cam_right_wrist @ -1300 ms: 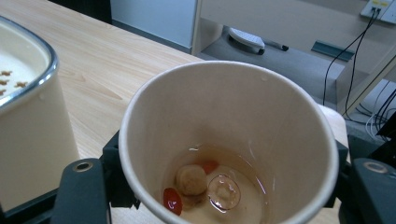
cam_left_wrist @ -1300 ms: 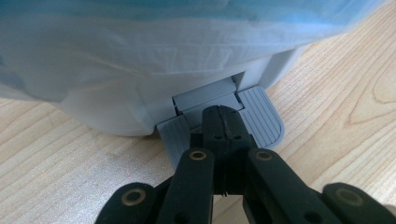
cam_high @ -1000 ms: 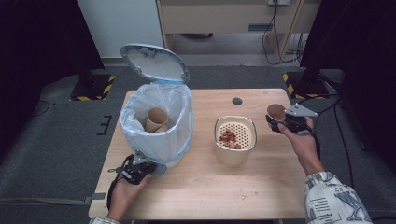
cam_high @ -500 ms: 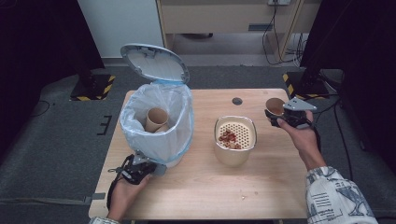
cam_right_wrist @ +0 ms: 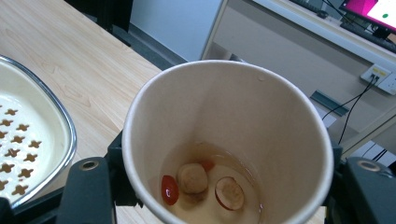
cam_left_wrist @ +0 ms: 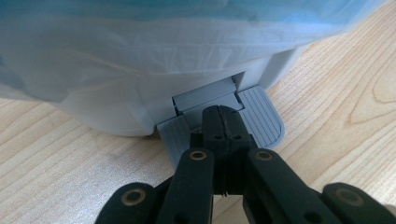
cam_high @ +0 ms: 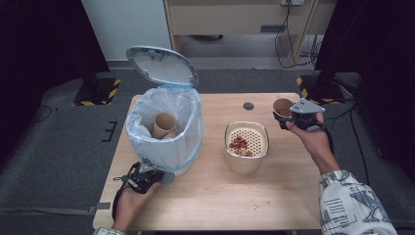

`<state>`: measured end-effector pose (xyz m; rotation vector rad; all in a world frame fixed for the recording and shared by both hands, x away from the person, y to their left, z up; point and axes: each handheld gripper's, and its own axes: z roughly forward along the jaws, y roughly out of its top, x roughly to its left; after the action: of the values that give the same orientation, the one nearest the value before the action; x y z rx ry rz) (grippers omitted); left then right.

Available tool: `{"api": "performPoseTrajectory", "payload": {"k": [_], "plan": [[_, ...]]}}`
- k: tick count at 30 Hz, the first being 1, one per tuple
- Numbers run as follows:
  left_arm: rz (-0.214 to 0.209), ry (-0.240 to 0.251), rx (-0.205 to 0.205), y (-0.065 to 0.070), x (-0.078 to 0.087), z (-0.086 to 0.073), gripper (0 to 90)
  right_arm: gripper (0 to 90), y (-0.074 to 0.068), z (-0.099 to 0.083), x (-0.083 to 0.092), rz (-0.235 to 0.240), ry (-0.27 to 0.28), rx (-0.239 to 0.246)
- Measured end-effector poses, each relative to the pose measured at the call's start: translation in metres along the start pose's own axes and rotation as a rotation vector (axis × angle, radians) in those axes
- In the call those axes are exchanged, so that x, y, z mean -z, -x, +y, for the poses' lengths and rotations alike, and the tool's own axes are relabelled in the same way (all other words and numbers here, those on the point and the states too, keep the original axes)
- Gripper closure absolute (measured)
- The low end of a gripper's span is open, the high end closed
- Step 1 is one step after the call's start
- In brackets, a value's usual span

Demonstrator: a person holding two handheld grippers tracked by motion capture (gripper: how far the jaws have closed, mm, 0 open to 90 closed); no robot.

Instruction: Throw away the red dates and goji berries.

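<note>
High view: we see R gripper (cam_high: 286, 117) clamped on paper cup (cam_high: 283, 106) w/ fruit bits; L gripper (cam_high: 164, 177) jaws together on bin pedal (cam_left_wrist: 261, 123).

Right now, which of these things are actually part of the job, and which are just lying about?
In the job:
- paper cup with tea dregs and fruit, held in the right gripper
- strainer bowl
- pedal bin, lid up
- bin pedal, pressed by the shut left gripper

Lying about:
- black disc on the table
- crumbs
</note>
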<state>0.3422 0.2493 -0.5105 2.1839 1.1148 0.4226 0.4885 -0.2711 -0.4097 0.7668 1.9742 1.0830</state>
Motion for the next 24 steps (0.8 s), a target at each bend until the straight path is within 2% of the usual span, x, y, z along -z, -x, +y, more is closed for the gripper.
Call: {"api": "performPoseTrajectory", "payload": {"k": [5,24], "plan": [[-0.002,0.000,0.003,0.000,0.000,0.000,90.0,33.2,-0.002,0.006,-0.002,0.003,0.003,0.031],[-0.004,0.000,0.004,-0.001,0.000,0.000,90.0,33.1,-0.006,0.023,-0.002,0.017,0.029,0.088]]}}
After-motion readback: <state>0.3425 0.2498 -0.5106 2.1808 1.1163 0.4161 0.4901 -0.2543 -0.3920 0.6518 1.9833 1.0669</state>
